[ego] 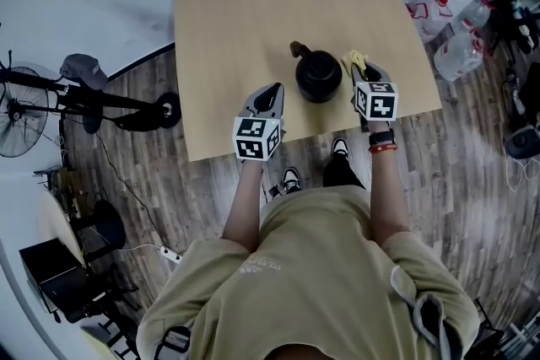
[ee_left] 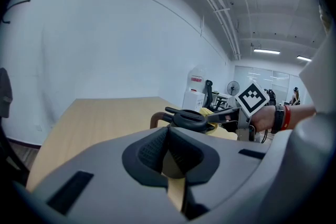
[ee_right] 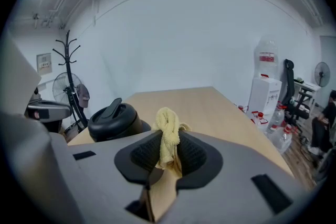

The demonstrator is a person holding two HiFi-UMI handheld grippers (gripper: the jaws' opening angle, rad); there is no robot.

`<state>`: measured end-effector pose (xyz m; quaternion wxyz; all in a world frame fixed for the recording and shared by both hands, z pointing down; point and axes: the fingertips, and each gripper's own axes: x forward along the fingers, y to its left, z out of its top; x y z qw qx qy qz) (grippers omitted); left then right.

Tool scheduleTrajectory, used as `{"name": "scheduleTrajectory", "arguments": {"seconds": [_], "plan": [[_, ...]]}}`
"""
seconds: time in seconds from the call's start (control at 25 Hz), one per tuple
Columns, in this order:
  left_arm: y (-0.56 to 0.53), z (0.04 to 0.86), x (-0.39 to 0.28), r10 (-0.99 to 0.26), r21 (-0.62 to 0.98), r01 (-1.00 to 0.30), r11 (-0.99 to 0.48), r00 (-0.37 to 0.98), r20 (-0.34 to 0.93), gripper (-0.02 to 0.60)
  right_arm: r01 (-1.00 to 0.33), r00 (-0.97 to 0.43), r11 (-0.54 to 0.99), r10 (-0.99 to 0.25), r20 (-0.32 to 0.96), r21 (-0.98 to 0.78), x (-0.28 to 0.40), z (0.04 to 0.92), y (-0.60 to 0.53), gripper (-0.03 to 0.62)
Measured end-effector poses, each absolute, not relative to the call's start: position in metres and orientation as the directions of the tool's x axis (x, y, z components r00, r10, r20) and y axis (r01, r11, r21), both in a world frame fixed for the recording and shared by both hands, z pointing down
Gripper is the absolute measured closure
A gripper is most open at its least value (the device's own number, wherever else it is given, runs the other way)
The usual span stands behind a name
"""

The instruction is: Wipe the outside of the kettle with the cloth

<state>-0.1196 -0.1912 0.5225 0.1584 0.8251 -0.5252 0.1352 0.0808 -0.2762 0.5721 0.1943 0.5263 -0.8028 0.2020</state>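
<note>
Here, seen from above, a person in a tan shirt stands at the near edge of a pale wooden desk [ego: 253, 4], holding one pair of tongs in each hand. A black kettle [ego: 318, 76] with a lid stands upright on the desk near that front edge, its brown handle on the side away from the person. It sits between the two pairs of tongs, closer to the right one.

The right tongs [ego: 361, 70] are clenched on a small yellow cloth [ego: 355, 60]. The right gripper view shows the cloth [ee_right: 168, 136] bunched and pinched between the ribbed dark pads, a rolled end sticking up beyond the tips. The kettle [ee_right: 113, 119] stands just to the left of it. Whether cloth and kettle touch cannot be told.

The left tongs [ego: 272, 95] hover over the desk to the left of the kettle, apart from it. In the left gripper view these tongs [ee_left: 168, 136] are clenched with nothing between them, their tips meeting. Beyond them are the kettle [ee_left: 187, 118] and the right tongs [ee_left: 216, 117] with the yellow cloth [ee_left: 207, 112].

Water bottles [ego: 460, 55] stand on the wooden floor to the right of the desk, and a fan [ego: 17, 122] stands at the far left.
</note>
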Motion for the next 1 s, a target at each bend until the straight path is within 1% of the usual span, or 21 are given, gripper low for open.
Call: {"name": "scheduleTrajectory", "arguments": {"seconds": [0.16, 0.32, 0.52, 0.72, 1.0], "plan": [[-0.164, 0.526, -0.121, -0.813, 0.136, -0.895, -0.424, 0.442, 0.379, 0.557, -0.943, -0.328, 0.303, -0.763, 0.557, -0.14, 0.089, 0.586, -0.222, 0.499], [-0.139, 0.53, -0.129, -0.796, 0.149, -0.877, -0.458, 0.479, 0.371, 0.557, -0.952, -0.305, 0.268, -0.759, 0.575, -0.151, 0.072, 0.596, -0.174, 0.5], [-0.112, 0.527, -0.144, -0.791, 0.159, -0.866, -0.474, 0.498, 0.356, 0.557, -0.947, -0.318, 0.277, -0.755, 0.573, -0.162, 0.029, 0.597, -0.133, 0.5], [-0.087, 0.526, -0.162, -0.801, 0.16, -0.87, -0.467, 0.493, 0.341, 0.557, -0.926, -0.375, 0.332, -0.745, 0.551, -0.182, -0.027, 0.595, -0.114, 0.499], [-0.085, 0.517, -0.198, -0.844, 0.165, -0.901, -0.401, 0.433, 0.316, 0.557, -0.905, -0.424, 0.35, -0.732, 0.533, -0.24, -0.093, 0.596, -0.131, 0.499]]}}
